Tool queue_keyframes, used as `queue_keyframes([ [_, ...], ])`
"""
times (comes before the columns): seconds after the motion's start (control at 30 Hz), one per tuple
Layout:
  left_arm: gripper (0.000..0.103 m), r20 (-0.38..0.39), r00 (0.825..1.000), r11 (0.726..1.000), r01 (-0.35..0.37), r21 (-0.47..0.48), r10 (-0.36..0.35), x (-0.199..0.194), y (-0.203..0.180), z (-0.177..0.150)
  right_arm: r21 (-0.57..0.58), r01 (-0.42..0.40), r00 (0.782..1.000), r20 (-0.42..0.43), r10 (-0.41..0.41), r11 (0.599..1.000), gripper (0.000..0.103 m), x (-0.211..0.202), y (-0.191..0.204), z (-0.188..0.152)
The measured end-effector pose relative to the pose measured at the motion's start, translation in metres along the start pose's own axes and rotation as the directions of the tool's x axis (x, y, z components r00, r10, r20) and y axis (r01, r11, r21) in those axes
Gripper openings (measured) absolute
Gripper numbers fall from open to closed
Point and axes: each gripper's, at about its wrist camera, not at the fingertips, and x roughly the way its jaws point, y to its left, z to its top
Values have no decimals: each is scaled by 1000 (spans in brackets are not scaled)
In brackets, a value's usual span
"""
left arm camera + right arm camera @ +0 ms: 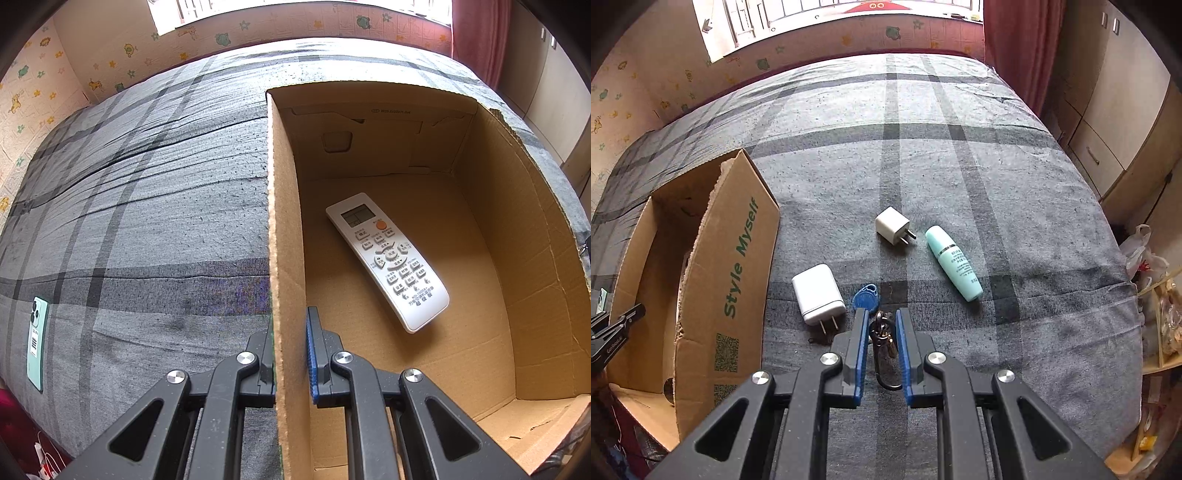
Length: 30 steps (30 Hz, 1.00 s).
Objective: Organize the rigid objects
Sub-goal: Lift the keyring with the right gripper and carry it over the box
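between our right gripper jaws, closed on it, hangs the key bunch with its blue fob: light, rigid, jangly, best pinched at the ring. beside the keys lie a white charger, a small plug and a mint bottle. left of the keys our left gripper clamps the cardboard box wall, with the remote inside and open bed around.

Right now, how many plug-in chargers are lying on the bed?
2. The larger white charger lies beside the cardboard box; the smaller one lies farther away, next to the teal bottle. Others may be hidden.
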Motion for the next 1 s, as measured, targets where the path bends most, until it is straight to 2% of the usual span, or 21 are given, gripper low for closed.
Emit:
queue_keyframes([
  [0.63, 12, -3, 1000, 1000, 4, 0, -4, 1, 0, 0, -59, 12, 994, 113, -6, 998, 15, -57, 23, 25],
  [1.0, 12, -5, 1000, 1000, 4, 0, -4, 1, 1, 1, -125, -13, 981, 192, 37, 992, 15, -94, 58, 52],
])
